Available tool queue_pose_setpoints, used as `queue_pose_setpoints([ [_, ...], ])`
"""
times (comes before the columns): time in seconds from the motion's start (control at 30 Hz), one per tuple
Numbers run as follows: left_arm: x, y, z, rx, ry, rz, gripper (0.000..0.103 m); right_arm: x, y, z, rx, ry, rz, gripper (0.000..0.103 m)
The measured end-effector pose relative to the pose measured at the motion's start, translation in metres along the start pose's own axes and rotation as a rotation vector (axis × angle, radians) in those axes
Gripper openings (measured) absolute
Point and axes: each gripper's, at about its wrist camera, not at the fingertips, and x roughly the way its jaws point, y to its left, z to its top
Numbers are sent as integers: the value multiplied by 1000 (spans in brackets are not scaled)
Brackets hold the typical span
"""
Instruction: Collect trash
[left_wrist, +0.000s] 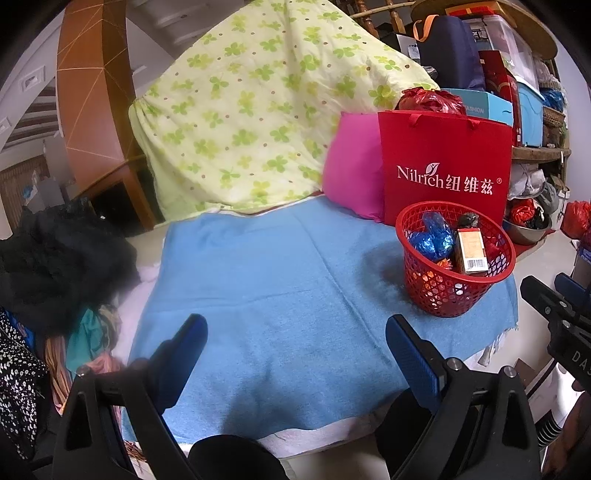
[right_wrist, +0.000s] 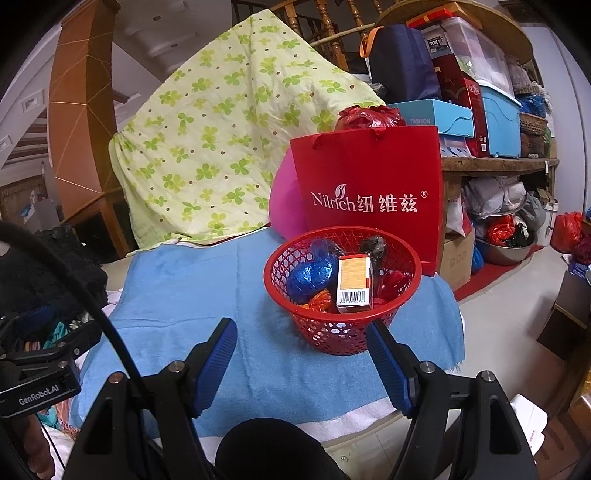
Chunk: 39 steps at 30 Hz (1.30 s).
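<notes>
We hold the left tool (left_wrist: 295, 354) and the right tool (right_wrist: 301, 354) with jaws wide and nothing between them, both over the blue towel (left_wrist: 280, 280). The red basket (right_wrist: 343, 332) sits at two o'clock on that towel in the left view, holding a small carton (right_wrist: 354, 282), a blue wrapper (right_wrist: 308, 275) and other scraps. A red bag (right_wrist: 373, 192) stands just behind it.

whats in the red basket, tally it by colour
blue crinkled wrapper: 1
orange wrapper: 1
red wrapper: 1
dark grey wad: 1
white and orange carton with a barcode: 1
total visible in the red basket: 5
</notes>
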Motion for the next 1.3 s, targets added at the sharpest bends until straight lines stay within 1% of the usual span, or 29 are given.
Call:
queue_pose_setpoints([
  [0.47,3,0,-3,15,9,-5,97,5,-4,-4,14,22,-5,76],
  [0.97,9,4,-5,19,27,-19,97,6,-5,-4,13,23,-3,76],
  [1.3,9,2,-3,34,25,-16,97,5,-2,-2,13,23,4,76],
])
